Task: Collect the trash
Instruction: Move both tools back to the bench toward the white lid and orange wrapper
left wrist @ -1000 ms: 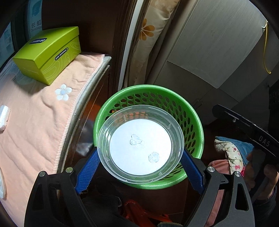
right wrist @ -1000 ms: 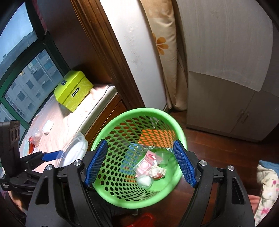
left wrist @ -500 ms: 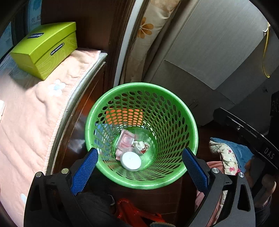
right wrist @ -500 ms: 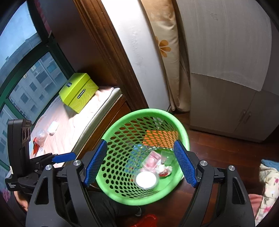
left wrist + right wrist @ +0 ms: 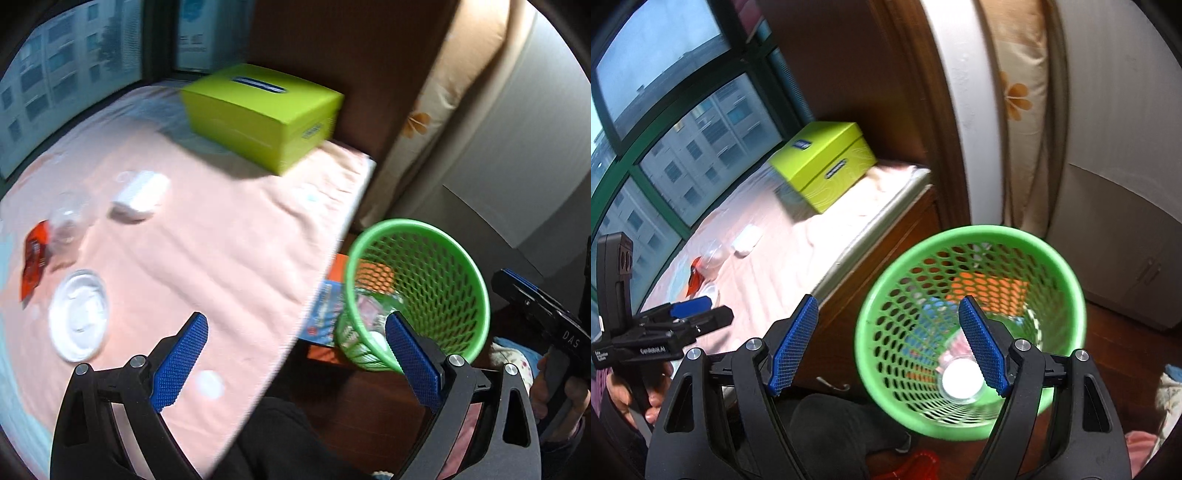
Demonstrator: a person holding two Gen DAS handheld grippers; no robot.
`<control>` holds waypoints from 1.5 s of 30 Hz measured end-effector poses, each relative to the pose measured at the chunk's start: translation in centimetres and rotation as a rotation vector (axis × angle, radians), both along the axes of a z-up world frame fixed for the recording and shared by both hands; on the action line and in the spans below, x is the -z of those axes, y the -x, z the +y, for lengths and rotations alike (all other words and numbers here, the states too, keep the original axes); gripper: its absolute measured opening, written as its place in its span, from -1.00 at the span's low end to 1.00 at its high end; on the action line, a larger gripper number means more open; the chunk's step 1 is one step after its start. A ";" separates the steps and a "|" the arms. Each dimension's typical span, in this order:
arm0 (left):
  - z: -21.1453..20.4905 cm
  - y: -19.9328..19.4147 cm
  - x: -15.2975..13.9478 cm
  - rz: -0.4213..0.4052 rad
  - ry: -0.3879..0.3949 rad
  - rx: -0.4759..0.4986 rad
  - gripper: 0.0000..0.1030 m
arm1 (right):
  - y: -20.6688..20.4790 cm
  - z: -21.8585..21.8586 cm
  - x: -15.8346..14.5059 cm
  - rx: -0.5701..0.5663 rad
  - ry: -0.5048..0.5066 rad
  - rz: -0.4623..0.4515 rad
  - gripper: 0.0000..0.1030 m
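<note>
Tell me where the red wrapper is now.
Left wrist view, far left on the pink cloth: the red wrapper lies beside a clear cup, above the white lid.

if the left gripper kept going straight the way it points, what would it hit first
Probably the pink blanket on the ledge, on a bare patch near its edge; the left gripper is open and empty. Depth is uncertain.

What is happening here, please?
A person with a gripper in each hand is collecting trash into a green basket beside a pink-covered ledge. Both the left gripper and the right gripper are open and empty. A white lid, a clear cup and a red wrapper lie on the ledge.
</note>
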State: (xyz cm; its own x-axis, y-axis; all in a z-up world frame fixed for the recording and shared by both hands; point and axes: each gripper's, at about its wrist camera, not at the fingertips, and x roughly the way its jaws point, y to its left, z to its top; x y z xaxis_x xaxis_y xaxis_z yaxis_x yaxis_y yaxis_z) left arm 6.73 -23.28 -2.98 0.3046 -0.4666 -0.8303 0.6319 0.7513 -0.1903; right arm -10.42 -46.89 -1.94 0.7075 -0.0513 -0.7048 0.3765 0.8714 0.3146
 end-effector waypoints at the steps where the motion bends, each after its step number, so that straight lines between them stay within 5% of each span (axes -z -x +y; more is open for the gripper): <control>1: 1.0 -0.5 -0.1 -0.006 -0.002 -0.022 0.81 | -0.6 0.6 0.0 -0.016 -0.002 -0.001 0.52; 10: 10.4 -5.8 -0.8 -0.086 -0.046 -0.219 0.81 | -5.8 5.7 -0.1 -0.146 -0.005 0.007 0.52; 23: 21.4 -13.4 1.7 -0.080 -0.140 -0.418 0.76 | -12.5 14.9 0.8 -0.358 0.016 0.057 0.58; 45: 29.5 -15.9 1.5 -0.080 -0.134 -0.520 0.75 | -23.1 30.2 6.0 -0.690 0.169 0.167 0.83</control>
